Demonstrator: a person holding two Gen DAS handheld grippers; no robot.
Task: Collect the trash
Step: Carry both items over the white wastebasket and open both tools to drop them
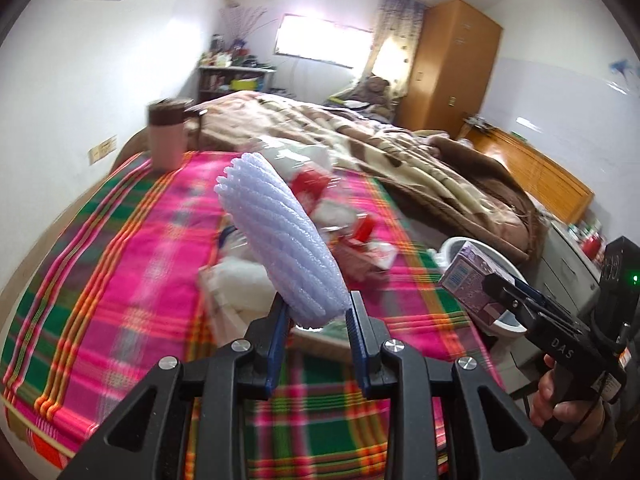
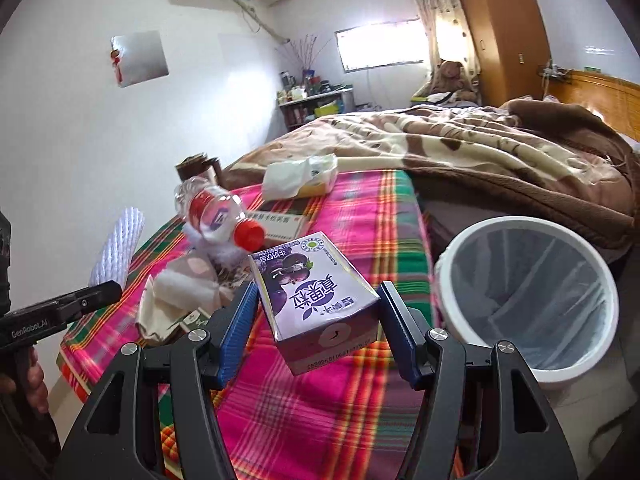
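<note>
My left gripper (image 1: 318, 314) is shut on a white foam net sleeve (image 1: 280, 240), held above the plaid-covered table (image 1: 120, 280); the sleeve also shows in the right wrist view (image 2: 118, 246). My right gripper (image 2: 318, 304) is shut on a purple drink carton (image 2: 316, 300), held above the table beside the white trash bin (image 2: 528, 296). The carton (image 1: 470, 280) and bin (image 1: 460, 246) also show at the right of the left wrist view. A plastic bottle with a red cap (image 2: 218, 214), crumpled tissues (image 2: 188, 284) and wrappers lie in a pile on the table.
A brown-lidded mug (image 1: 166, 134) stands at the table's far left corner. A tissue pack (image 2: 302, 178) and a flat box (image 2: 280, 224) lie at the far side. A bed with a brown blanket (image 2: 480, 148) is behind the table and bin.
</note>
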